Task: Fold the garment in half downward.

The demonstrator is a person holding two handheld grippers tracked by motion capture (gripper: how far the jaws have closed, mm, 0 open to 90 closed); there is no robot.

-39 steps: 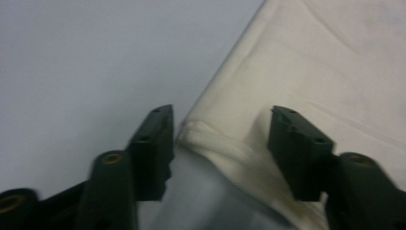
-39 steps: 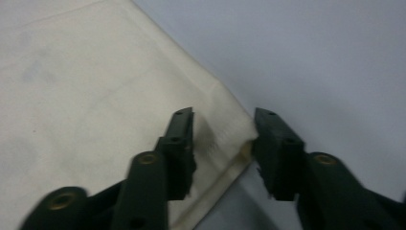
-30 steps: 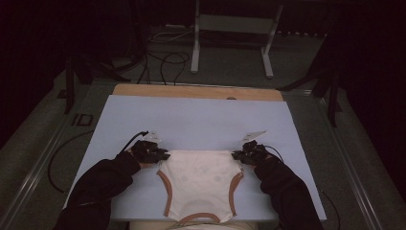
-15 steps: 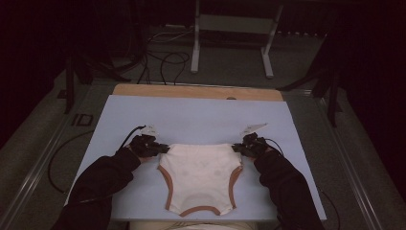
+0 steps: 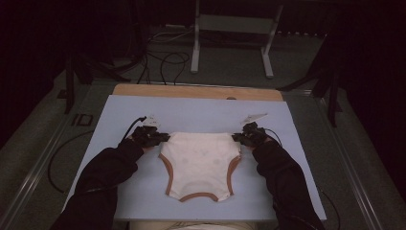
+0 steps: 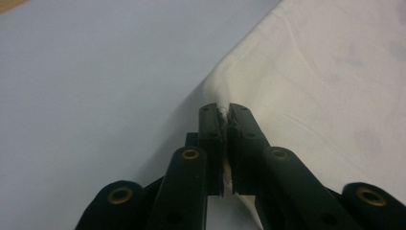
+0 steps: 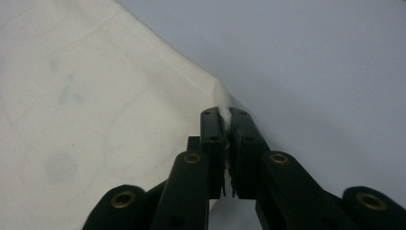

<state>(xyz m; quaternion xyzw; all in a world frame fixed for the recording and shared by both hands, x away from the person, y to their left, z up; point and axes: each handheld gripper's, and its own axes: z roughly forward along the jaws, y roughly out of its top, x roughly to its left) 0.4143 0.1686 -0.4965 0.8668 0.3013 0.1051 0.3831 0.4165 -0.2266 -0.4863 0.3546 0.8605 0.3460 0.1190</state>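
Your high view is dim and a little grainy: the pale blue table cover (image 5: 201, 115) and the cream garment (image 5: 198, 160) catch the only real light, while the floor and frame behind sink into near black and your dark sleeves lose all detail. Your two gripper views are brighter and evenly lit, without glare, though the fabric (image 6: 325, 72) looks soft. The black jaws cast a faint shadow on the cover beside them, their lower parts blurring near the lens.

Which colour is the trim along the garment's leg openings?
Brown-orange trim on a cream garment, best in the high view.
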